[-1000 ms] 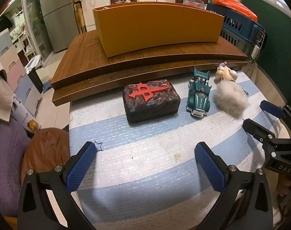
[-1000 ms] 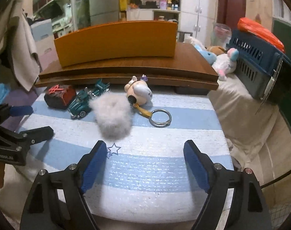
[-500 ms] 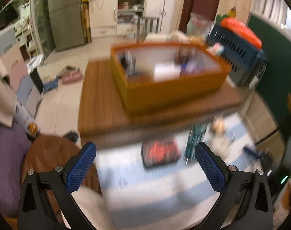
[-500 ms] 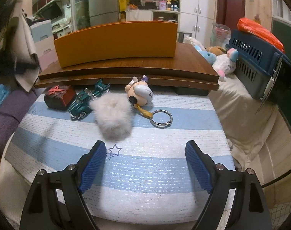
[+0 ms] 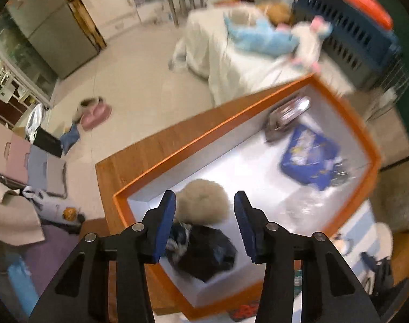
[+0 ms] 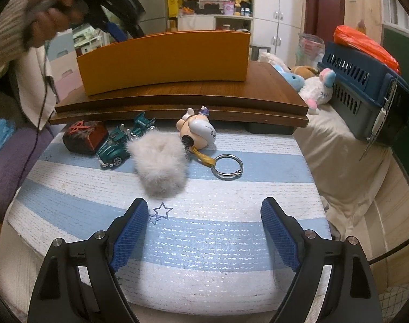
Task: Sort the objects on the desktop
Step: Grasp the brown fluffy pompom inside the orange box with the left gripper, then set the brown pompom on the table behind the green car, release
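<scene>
My left gripper [image 5: 204, 198] hangs over the near left corner of the orange box [image 5: 258, 107], pointing down into it. Its jaws are closing, and the pads touch nothing. Below them in the box lie a beige fluffy ball [image 5: 201, 202] and a dark bundle [image 5: 204, 250]. A blue pouch [image 5: 309, 158] and a small packet [image 5: 288, 113] lie farther in. My right gripper [image 6: 204, 207] stands open and empty over the striped mat [image 6: 231, 242]. On the mat beyond it lie a white fluffy pompom [image 6: 158, 167], a pig figure [image 6: 199, 132] with a key ring [image 6: 227, 166], a green toy car [image 6: 123, 142] and a dark block [image 6: 84, 137].
The orange box [image 6: 164, 59] stands on a raised wooden board [image 6: 191, 97] behind the mat. A person's hand [image 6: 42, 18] holds the left gripper [image 6: 115, 29] over the box's left end. Plush toys [image 6: 315, 86] and a blue pet carrier [image 6: 366, 91] are at the right.
The left gripper has risen from the mat and swung over the orange box, now looking down into it, and its jaws have narrowed. The right gripper has stayed where it was.
</scene>
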Tool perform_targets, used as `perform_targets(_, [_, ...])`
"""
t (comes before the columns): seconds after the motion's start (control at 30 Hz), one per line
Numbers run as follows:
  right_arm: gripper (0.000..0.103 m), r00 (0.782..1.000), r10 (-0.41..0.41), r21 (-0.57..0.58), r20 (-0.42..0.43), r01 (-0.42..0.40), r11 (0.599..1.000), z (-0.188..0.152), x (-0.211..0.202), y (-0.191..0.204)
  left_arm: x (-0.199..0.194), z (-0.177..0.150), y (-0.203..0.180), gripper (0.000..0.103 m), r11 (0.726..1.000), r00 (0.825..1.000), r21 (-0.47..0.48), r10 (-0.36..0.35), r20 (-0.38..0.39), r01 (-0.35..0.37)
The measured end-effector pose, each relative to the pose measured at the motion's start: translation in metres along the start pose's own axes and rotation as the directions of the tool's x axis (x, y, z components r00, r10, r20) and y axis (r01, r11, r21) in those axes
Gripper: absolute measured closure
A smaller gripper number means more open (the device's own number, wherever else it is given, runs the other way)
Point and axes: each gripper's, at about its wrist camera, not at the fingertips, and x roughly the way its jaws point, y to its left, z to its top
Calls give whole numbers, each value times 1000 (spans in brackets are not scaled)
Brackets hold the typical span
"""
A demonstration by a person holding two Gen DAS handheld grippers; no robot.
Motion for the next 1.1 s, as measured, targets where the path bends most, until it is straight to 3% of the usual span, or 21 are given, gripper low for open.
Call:
perform_targets(0.2, [14, 1000, 7, -2, 3, -7, 1000, 0, 2, 0, 37, 9, -14, 56, 996, 991, 75, 52, -120, -43])
perform_targets(0.47, [12, 1000, 11, -4, 3, -11, 1000, 1, 3, 0, 31, 1, -11, 66, 998, 998, 66, 2, -66, 3])
perform_targets(0.5, [12, 1000, 10, -4, 3, -10, 1000, 1, 3, 0, 25, 1, -11, 71, 998, 999, 61, -12, -41, 14])
perform_targets(0.53, [12, 1000, 10, -4, 2, -10, 1000, 1, 3, 0, 14, -1, -9, 95, 998, 999, 45, -44, -2, 44])
perform_targets(0.57, [12, 1000, 10, -4, 3, -10, 1000, 1, 3, 0, 4, -3, -7, 95, 997, 997, 26, -73, 28, 72])
perform_targets(0.63, [12, 1000, 10, -3, 3, -10, 1000, 1, 3, 0, -24, -10, -3, 95, 991, 985, -1, -133, 112, 134])
perform_targets(0.73, [12, 1000, 10, -4, 2, -10, 1000, 2, 4, 0, -73, -28, -2, 95, 977, 950, 9, -211, 232, 215])
perform_targets(0.83, [12, 1000, 11, -4, 0, -11, 1000, 2, 4, -1, -110, -47, 2, 95, 964, 917, 17, -258, 305, 265])
perform_targets(0.97, [12, 1000, 12, -5, -4, -12, 1000, 2, 5, -3, -123, -79, -6, 95, 938, 892, 65, -345, 292, 341])
perform_targets(1.1, [12, 1000, 11, -5, -5, -11, 1000, 3, 5, -4, -85, -116, -35, 95, 926, 905, 109, -377, 194, 362])
